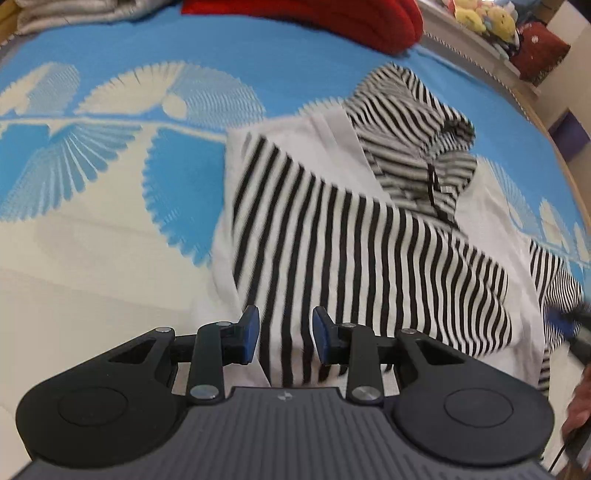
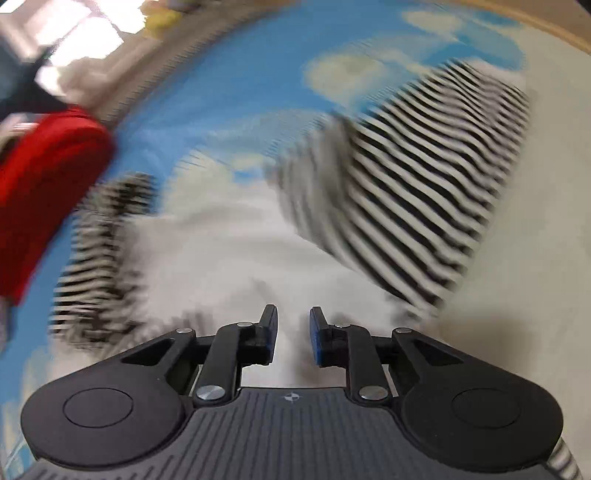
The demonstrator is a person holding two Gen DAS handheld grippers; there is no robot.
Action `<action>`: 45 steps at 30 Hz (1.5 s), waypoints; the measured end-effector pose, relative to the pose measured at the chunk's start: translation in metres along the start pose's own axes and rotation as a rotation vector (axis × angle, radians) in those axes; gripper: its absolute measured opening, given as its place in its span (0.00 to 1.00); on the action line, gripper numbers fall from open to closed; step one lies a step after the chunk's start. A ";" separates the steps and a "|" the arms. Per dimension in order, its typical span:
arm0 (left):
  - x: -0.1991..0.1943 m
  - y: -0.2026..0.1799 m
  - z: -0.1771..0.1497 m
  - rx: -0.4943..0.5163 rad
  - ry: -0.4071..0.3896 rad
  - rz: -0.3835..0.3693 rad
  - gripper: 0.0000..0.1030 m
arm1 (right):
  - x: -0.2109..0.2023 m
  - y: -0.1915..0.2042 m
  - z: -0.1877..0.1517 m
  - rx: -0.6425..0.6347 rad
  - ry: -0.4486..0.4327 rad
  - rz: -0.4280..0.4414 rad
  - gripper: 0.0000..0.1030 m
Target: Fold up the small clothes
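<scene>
A small hooded top (image 1: 369,236) with a white body and black-and-white striped sleeves and hood lies on the blue and cream bedspread (image 1: 110,184). One striped sleeve is folded across the white body. My left gripper (image 1: 285,334) is open and empty, just above the near end of that sleeve. The right wrist view is blurred by motion. It shows the same top (image 2: 406,192), its white body (image 2: 221,251) below my right gripper (image 2: 293,332), which is open and empty. The right gripper's tip also shows in the left wrist view (image 1: 565,317) at the right edge.
A red cushion (image 1: 332,18) lies at the far side of the bed, also in the right wrist view (image 2: 44,184). A grey blanket (image 1: 74,14) sits at the far left. Plush toys (image 1: 484,18) rest on a ledge beyond the bed's right edge.
</scene>
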State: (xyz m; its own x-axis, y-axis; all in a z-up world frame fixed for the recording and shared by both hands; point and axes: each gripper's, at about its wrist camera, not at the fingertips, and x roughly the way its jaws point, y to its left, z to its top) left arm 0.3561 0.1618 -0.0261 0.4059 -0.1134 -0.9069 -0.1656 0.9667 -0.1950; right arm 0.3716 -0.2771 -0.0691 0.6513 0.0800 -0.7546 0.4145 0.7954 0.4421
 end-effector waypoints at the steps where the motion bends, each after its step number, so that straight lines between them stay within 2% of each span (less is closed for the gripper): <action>1: 0.005 0.000 -0.004 0.000 0.017 -0.006 0.34 | 0.004 0.006 0.001 -0.019 0.031 0.065 0.23; 2: 0.012 0.002 -0.008 0.005 0.039 -0.005 0.34 | 0.011 0.009 -0.001 -0.037 0.079 0.100 0.30; 3: 0.023 0.004 -0.014 0.027 0.088 0.032 0.33 | 0.022 0.010 -0.003 -0.053 0.134 0.084 0.34; 4: 0.032 0.007 -0.018 0.053 0.129 0.088 0.33 | 0.036 0.011 -0.006 -0.073 0.203 0.019 0.35; 5: 0.039 0.011 -0.024 0.080 0.145 0.145 0.39 | 0.047 0.009 -0.009 -0.086 0.258 -0.056 0.35; 6: 0.038 0.013 -0.026 0.083 0.138 0.145 0.41 | 0.047 0.009 -0.009 -0.086 0.258 -0.056 0.35; 7: 0.035 0.014 -0.024 0.077 0.140 0.141 0.40 | 0.050 0.001 -0.011 -0.064 0.270 -0.108 0.35; 9: 0.023 0.008 -0.021 0.092 0.101 0.146 0.32 | 0.042 0.000 -0.003 -0.020 0.245 -0.096 0.36; 11: 0.014 0.000 -0.018 0.111 0.039 0.104 0.32 | 0.031 0.010 0.005 -0.062 0.199 -0.064 0.42; 12: 0.017 -0.001 -0.019 0.111 0.048 0.071 0.32 | 0.027 0.012 0.008 -0.085 0.174 -0.046 0.50; 13: 0.025 0.000 -0.021 0.109 0.085 0.073 0.32 | 0.024 0.010 0.009 -0.101 0.171 -0.041 0.54; 14: 0.037 0.002 -0.025 0.109 0.132 0.103 0.33 | 0.027 0.009 0.010 -0.102 0.195 -0.046 0.54; 15: 0.042 0.004 -0.028 0.115 0.139 0.122 0.38 | 0.032 0.004 0.009 -0.090 0.237 -0.061 0.54; 17: 0.035 0.002 -0.022 0.097 0.128 0.131 0.34 | 0.034 -0.016 0.005 -0.038 0.300 -0.138 0.49; 19: 0.016 -0.004 -0.013 0.107 0.035 0.110 0.34 | 0.024 -0.018 0.011 -0.013 0.268 -0.138 0.49; 21: 0.006 -0.013 -0.008 0.107 -0.012 0.046 0.34 | 0.010 -0.013 0.021 -0.048 0.201 -0.090 0.49; 22: 0.009 -0.016 -0.008 0.106 -0.004 0.025 0.34 | 0.005 -0.009 0.026 -0.077 0.169 -0.060 0.50; 24: 0.023 -0.023 -0.013 0.111 0.046 0.029 0.34 | 0.005 -0.010 0.027 -0.114 0.180 -0.036 0.51; 27: 0.045 -0.034 -0.026 0.134 0.117 0.094 0.34 | 0.005 -0.023 0.030 -0.096 0.226 -0.085 0.51; 30: 0.038 -0.053 -0.029 0.186 0.071 0.111 0.36 | -0.006 -0.028 0.030 -0.098 0.205 -0.069 0.51; 33: 0.032 -0.070 -0.030 0.200 -0.004 0.032 0.45 | -0.022 -0.037 0.046 -0.131 0.142 -0.055 0.52; 34: 0.039 -0.075 -0.034 0.192 0.005 0.015 0.46 | -0.024 -0.039 0.047 -0.137 0.124 -0.059 0.53; 36: 0.062 -0.074 -0.041 0.162 0.115 0.054 0.45 | -0.022 -0.044 0.051 -0.140 0.100 -0.068 0.53; 38: 0.055 -0.088 -0.041 0.200 0.087 0.104 0.45 | -0.034 -0.062 0.061 -0.117 0.096 -0.085 0.53; 39: 0.047 -0.096 -0.039 0.217 0.066 0.111 0.45 | -0.026 -0.063 0.060 -0.097 0.093 -0.089 0.53; 42: 0.011 -0.123 -0.032 0.264 -0.042 0.051 0.46 | -0.026 -0.079 0.071 -0.048 0.052 -0.108 0.52; 44: -0.003 -0.137 -0.032 0.288 -0.074 0.019 0.48 | -0.023 -0.085 0.077 -0.022 -0.001 -0.110 0.43; 45: -0.008 -0.144 -0.033 0.302 -0.081 0.007 0.48 | -0.028 -0.093 0.082 -0.012 -0.025 -0.108 0.27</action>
State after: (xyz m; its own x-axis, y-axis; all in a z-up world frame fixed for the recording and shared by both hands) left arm 0.3469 0.0158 -0.0035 0.4778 -0.0995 -0.8728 0.1008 0.9932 -0.0580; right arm 0.3672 -0.4025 -0.0486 0.6190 -0.0221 -0.7851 0.4759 0.8057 0.3526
